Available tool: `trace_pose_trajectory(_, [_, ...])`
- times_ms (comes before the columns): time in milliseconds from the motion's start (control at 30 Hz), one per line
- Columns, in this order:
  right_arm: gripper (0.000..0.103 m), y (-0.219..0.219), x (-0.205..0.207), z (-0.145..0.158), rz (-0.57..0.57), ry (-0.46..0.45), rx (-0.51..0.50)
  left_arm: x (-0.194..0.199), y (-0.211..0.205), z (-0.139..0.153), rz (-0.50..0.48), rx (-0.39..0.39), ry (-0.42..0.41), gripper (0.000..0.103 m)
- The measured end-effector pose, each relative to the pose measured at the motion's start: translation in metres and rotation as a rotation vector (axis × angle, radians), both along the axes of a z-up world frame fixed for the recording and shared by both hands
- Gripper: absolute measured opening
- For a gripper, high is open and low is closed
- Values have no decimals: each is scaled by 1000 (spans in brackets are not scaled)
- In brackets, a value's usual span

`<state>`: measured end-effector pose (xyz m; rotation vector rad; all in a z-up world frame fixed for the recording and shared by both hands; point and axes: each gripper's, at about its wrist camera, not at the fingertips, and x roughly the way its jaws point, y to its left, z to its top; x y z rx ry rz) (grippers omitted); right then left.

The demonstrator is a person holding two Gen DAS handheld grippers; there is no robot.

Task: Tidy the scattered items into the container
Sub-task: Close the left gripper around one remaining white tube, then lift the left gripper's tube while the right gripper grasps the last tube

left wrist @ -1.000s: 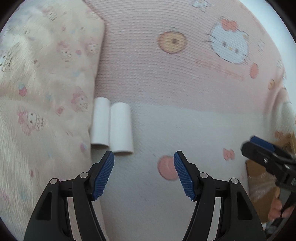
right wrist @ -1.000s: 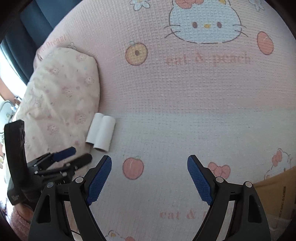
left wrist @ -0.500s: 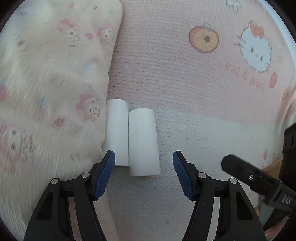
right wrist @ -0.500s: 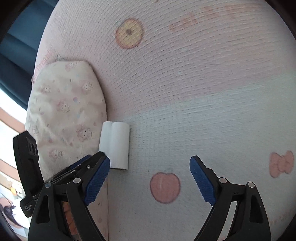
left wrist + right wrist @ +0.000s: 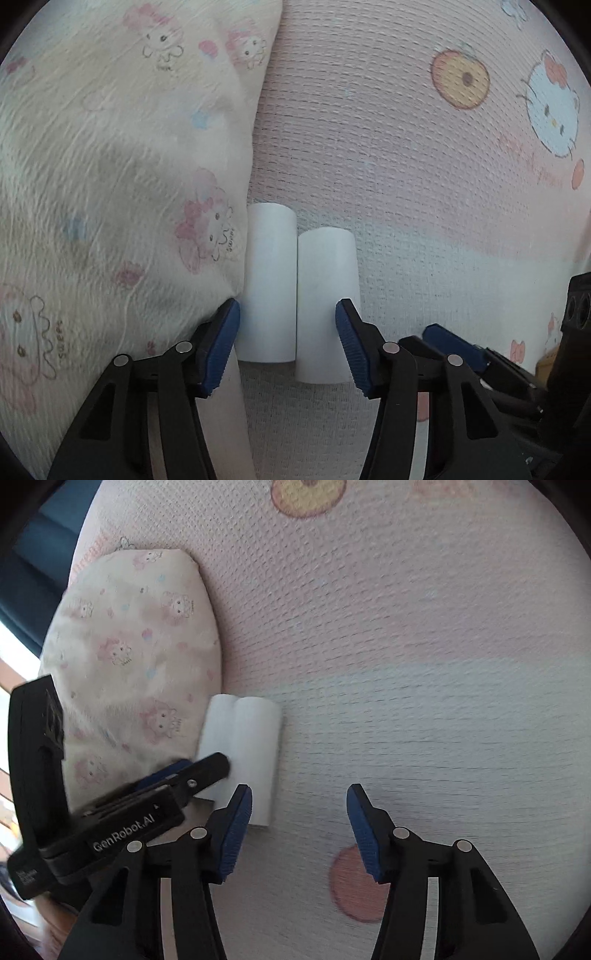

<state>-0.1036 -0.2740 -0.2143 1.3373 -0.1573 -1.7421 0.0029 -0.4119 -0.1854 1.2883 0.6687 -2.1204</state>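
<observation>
We read "GenRobot.AI" on the left gripper (image 5: 184, 775), closing around two white rolls (image 5: 295, 295) beside the pillow (image 5: 110, 147). Our right gripper (image 5: 299, 827) closes, grasping nothing.

- left gripper (image 5: 287, 341) jaws closing, both white rolls (image 5: 295, 288) between fingers (image 5: 221, 332), not pressed
- rolls side by side, touching pillow (image 5: 110, 184) on left
- right gripper (image 5: 458, 345) near right

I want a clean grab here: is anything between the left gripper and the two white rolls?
Nothing visible. The left gripper, jaws closing, already straddles both white rolls. The pillow presses close beside the left pad, a possible snag.
</observation>
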Motion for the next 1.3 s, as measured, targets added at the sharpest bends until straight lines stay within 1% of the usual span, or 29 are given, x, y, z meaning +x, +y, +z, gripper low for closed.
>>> trace_pose_trajectory(67, [52, -6, 3, 2, 14, 28, -5, 0, -8, -2, 34, 21, 7, 57])
trace_pose_trajectory(100, [52, -8, 5, 3, 23, 42, -4, 0, -13, -3, 60, 37, 10, 54])
trace_pose_trajectory(133, [52, -9, 7, 4, 31, 51, -3, 0, -17, -4, 83, 44, 6, 45])
trace_pose_trajectory(167, [52, -10, 10, 5, 39, 59, -5, 0, -21, -6, 104, 49, -6, 41])
trace_pose_trajectory(200, [52, -10, 14, 6, 50, 72, -8, 0, -25, -9, 123, 65, -12, 42])
trace_pose_trajectory(267, [53, -15, 20, 6, 70, 96, 5, -3, -28, -11, 122, 89, 0, 42])
trace_pose_trajectory(333, [53, -22, 25, 4, 98, 111, 20, -8, -25, -13, 80, 84, -14, 42])
trace_pose_trajectory(400, [53, -30, 28, 3, 122, 115, 23, -10, -22, -14, 66, 80, -16, 42])
trace_pose_trajectory(433, [53, -32, 29, 2, 125, 120, 28, -12, -21, -14, 55, 91, -13, 42])
trace_pose_trajectory(467, [53, -34, 30, 1, 126, 120, 33, -12, -20, -15, 43, 107, -6, 42])
trace_pose_trajectory(533, [53, -34, 30, -1, 123, 101, 21, -14, -19, -19, 13, 170, 18, 43])
trace_pose_trajectory(600, [51, -32, 32, -3, 108, 98, 30, -16, -12, -20, 3, 181, 25, 43])
trace_pose_trajectory(633, [43, -29, 32, -5, 96, 107, 48, -17, -8, -21, -7, 178, 23, 43])
trace_pose_trajectory(667, [42, -25, 31, -7, 92, 102, 54, -19, -4, -21, -17, 174, 22, 43])
trace_pose_trajectory(733, [42, -15, 28, -9, 78, 67, 42, -21, 4, -24, -30, 195, 31, 44])
trace_pose_trajectory(833, [42, -1, 24, -9, 52, 51, 57, -22, 17, -32, -47, 265, 55, 46])
trace_pose_trajectory(900, [42, 7, 24, -8, 52, 65, 79, -21, 26, -37, -45, 306, 74, 46])
trace_pose_trajectory(1033, [42, 28, 31, -4, 107, 154, 137, -20, 46, -49, -53, 408, 123, 47])
trace_pose_trajectory(1100, [42, 40, 34, 0, 123, 197, 182, -21, 59, -58, -57, 455, 130, 47])
trace_pose_trajectory(1133, [42, 46, 36, 0, 126, 212, 204, -23, 67, -62, -65, 459, 122, 47])
trace_pose_trajectory(1167, [41, 51, 36, 1, 125, 221, 220, -27, 73, -63, -74, 433, 111, 46])
trace_pose_trajectory(1200, [41, 57, 36, 2, 124, 227, 230, -29, 86, -59, -91, 357, 89, 46])
trace_pose_trajectory(1233, [39, 64, 38, 2, 127, 222, 236, -35, 102, -56, -121, 264, 43, 46])
trace_pose_trajectory(1267, [37, 71, 39, 2, 129, 209, 242, -40, 114, -54, -145, 207, 8, 46])
trace_pose_trajectory(1300, [36, 77, 37, 1, 127, 200, 248, -44, 126, -54, -168, 174, -14, 46])
